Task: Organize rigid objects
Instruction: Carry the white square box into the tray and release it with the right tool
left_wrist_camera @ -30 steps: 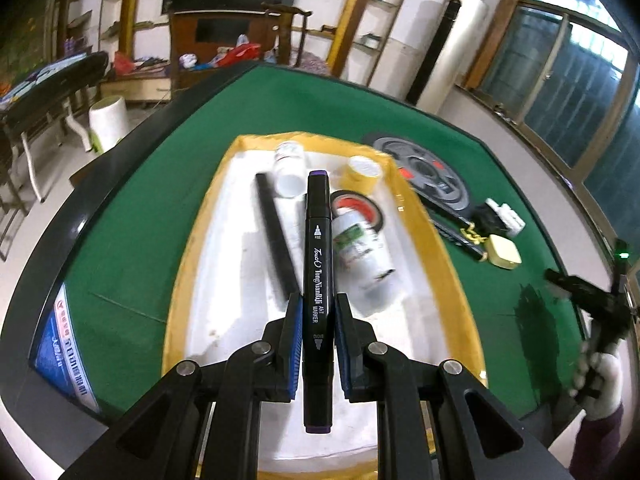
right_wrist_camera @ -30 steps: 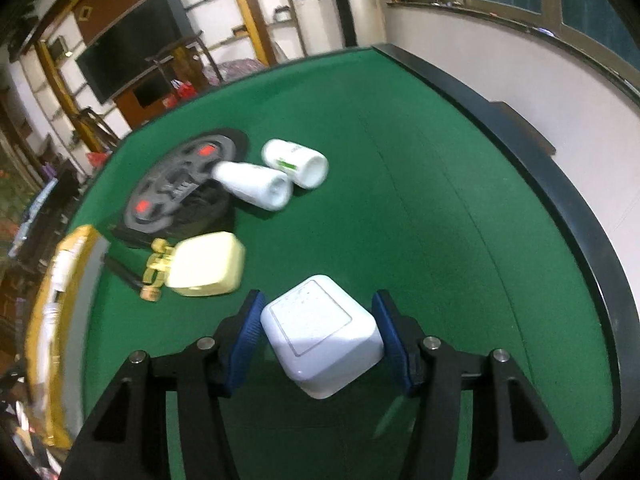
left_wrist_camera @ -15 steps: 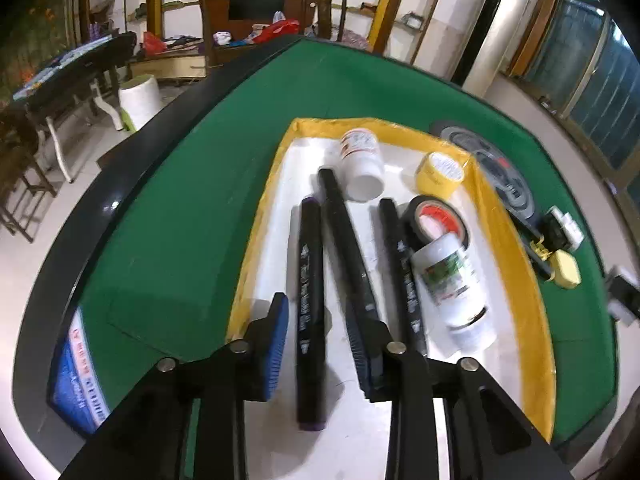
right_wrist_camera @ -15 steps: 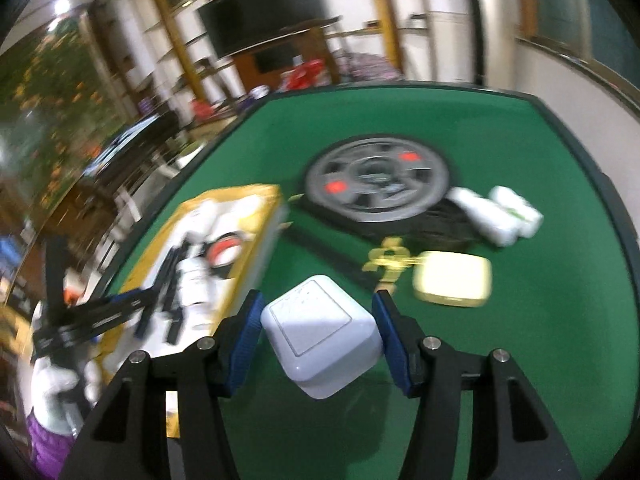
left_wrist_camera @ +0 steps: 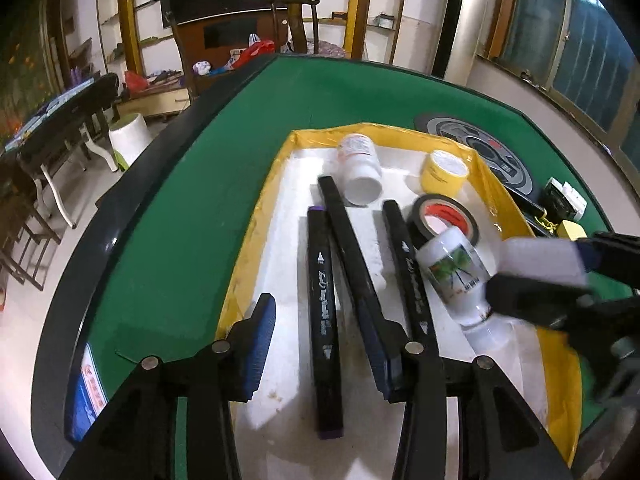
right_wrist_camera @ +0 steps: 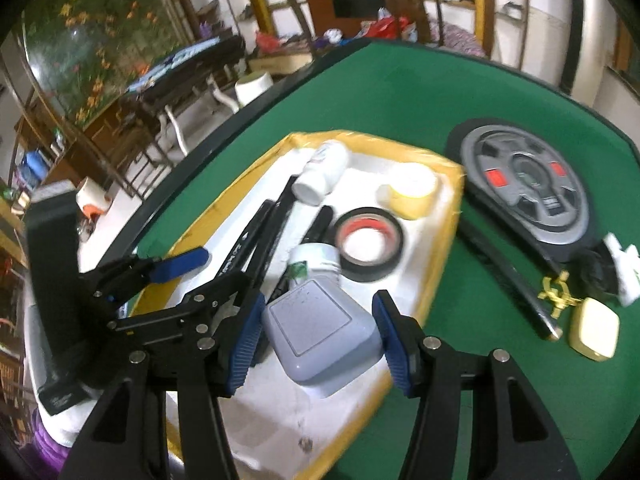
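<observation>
1. Left gripper [left_wrist_camera: 320, 344] now stands with its blue pads spread wide and nothing between them; a second ago it was clamped on the purple-tipped marker [left_wrist_camera: 323, 312], which now lies loose on the tray floor between the open pads, parallel to the other pens. By my reading that placement is finished and the left side is free for another item.

2. Right gripper [right_wrist_camera: 318, 344] has swung from the open green felt to a spot over the tray's near right part. The white box [right_wrist_camera: 320, 336] sits between its pads, as it did half a second ago. The left pad looks to be touching the box, while a sliver of gap shows at the right pad, so whether the grip is firm or starting to ease I cannot tell. The box appears to hover low over the tray, just in front of the labelled white bottle [left_wrist_camera: 456, 276]; contact with the floor is not clear.

3. Yellow-rimmed tray [left_wrist_camera: 256, 236] already holds, nearest to farthest: the marker, a long black bar [left_wrist_camera: 352, 256], a second marker [left_wrist_camera: 408, 272], the labelled bottle, black tape [left_wrist_camera: 444, 220], a white jar [left_wrist_camera: 360, 168] and yellow tape [left_wrist_camera: 444, 168].

4. Beyond the tray on the table [right_wrist_camera: 420, 92] lie a black rod [right_wrist_camera: 508, 280] with a gold clip [right_wrist_camera: 556, 292], a cream case [right_wrist_camera: 594, 328], a white plug [right_wrist_camera: 624, 272] and a grey weight plate [right_wrist_camera: 524, 184]. These seem to be what is left to sort.
</observation>
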Tool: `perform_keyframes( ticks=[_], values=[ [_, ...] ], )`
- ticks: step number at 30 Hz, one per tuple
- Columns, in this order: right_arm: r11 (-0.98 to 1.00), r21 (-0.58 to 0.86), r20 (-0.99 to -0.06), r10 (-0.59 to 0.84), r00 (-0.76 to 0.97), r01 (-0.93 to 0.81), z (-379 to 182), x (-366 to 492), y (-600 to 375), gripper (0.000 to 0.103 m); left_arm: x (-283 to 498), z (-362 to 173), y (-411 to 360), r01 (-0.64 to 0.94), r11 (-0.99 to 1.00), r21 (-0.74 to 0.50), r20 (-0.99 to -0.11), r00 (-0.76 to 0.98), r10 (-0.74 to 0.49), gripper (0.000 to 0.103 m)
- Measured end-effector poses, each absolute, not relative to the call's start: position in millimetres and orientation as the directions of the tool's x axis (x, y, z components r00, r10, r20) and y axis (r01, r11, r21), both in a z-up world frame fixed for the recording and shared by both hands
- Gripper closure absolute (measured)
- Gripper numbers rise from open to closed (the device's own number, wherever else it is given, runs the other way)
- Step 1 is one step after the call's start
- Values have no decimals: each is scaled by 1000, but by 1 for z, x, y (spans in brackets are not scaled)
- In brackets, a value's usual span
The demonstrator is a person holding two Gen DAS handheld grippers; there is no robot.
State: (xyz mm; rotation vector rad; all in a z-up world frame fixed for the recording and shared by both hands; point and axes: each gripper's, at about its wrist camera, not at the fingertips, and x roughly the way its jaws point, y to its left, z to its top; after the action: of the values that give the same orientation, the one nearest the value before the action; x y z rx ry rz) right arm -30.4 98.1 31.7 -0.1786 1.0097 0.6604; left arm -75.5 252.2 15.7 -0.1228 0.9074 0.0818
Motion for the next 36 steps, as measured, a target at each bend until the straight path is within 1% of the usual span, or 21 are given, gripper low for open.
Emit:
perform_keyframes(
  ticks=[2,6,11,12,13,15,16,17,19,22,24,25,30,36],
  values=[
    [796,125,-842,401,361,-592,24,-27,109,48,-74,16,258,-124,989,-80,-789,615,13,57],
    [804,92,-855,366,367,-588,19,-23,120,48,-80,20,267,-105,980,-171,-766,639,-65,57],
    [774,159,-867,406,288,-613,14,-25,124,48,-101,30,291,-116,938,-327,-713,682,-163,57],
    [767,166,-872,408,270,-620,12,-26,127,49,-105,32,293,-122,935,-334,-706,689,-163,57],
    [767,151,-878,395,272,-624,9,-29,130,49,-108,34,294,-136,936,-326,-704,695,-144,53],
    [781,80,-880,347,324,-620,7,-29,135,48,-117,39,295,-135,931,-338,-686,713,-146,50],
    [794,33,-878,313,363,-607,6,-28,136,45,-122,41,294,-138,933,-333,-681,719,-137,49],
    [812,-12,-874,275,402,-583,7,-27,136,39,-125,44,292,-143,937,-319,-679,724,-121,43],
    [837,-33,-866,249,434,-546,11,-23,131,37,-130,47,290,-159,945,-287,-674,734,-81,32],
    [857,32,-849,295,439,-514,24,-20,117,35,-137,51,291,-156,942,-297,-654,752,-82,31],
    [872,52,-817,317,482,-487,37,-22,105,29,-138,51,294,-160,937,-310,-650,755,-86,31],
    [878,53,-802,322,504,-476,42,-23,99,29,-138,52,294,-163,936,-312,-649,756,-84,31],
    [885,93,-751,363,552,-455,59,-29,75,28,-142,55,286,-156,943,-293,-640,765,-72,31],
    [912,49,-678,331,657,-408,74,-44,34,28,-151,70,269,-155,959,-236,-597,802,-17,31]
  ],
)
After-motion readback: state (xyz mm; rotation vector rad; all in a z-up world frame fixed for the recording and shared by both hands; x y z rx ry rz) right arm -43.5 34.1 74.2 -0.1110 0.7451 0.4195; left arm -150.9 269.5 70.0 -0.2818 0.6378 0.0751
